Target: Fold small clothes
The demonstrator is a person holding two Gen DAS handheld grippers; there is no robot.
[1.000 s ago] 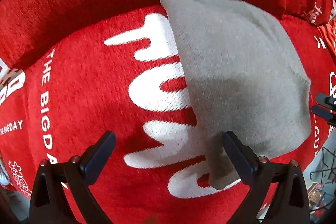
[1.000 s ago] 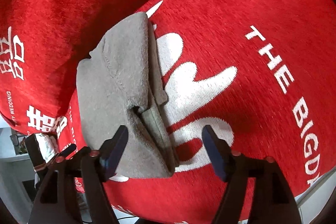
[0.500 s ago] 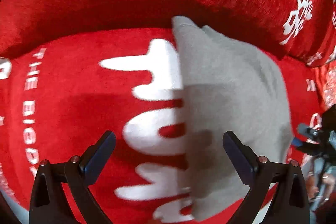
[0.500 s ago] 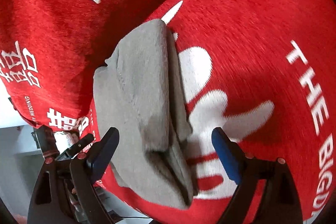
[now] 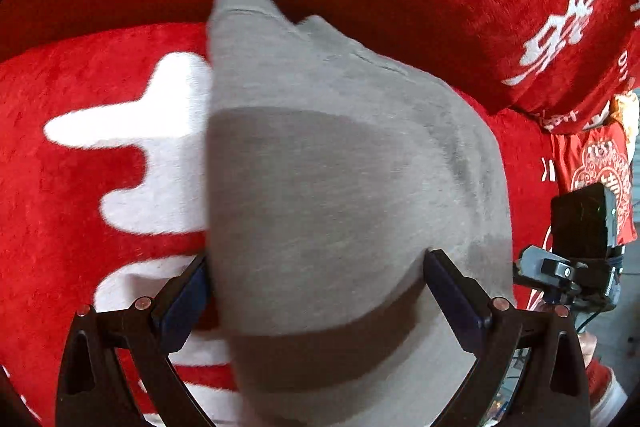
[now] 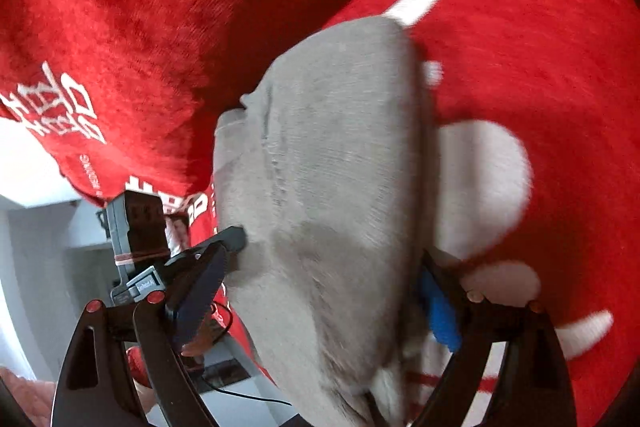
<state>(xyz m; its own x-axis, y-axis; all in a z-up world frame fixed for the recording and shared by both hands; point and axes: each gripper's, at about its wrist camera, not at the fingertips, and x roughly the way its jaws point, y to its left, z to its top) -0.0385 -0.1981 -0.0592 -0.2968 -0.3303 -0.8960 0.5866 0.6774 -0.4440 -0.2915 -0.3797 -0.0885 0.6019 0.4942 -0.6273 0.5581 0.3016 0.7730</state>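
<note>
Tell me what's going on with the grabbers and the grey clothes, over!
Left gripper open, straddling grey garment. Right gripper open, jaws just widened, garment between them, ungripped. Garment folded on red blanket. Nothing blocking.

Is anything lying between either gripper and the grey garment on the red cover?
Nothing visible does. The grey garment lies bare on the red cover, between the open jaws of the left gripper and right gripper.

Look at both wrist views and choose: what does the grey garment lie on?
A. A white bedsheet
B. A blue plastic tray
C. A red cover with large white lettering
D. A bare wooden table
C: in both views the grey garment rests on a red cover with big white lettering, between the open jaws of each gripper.
</note>
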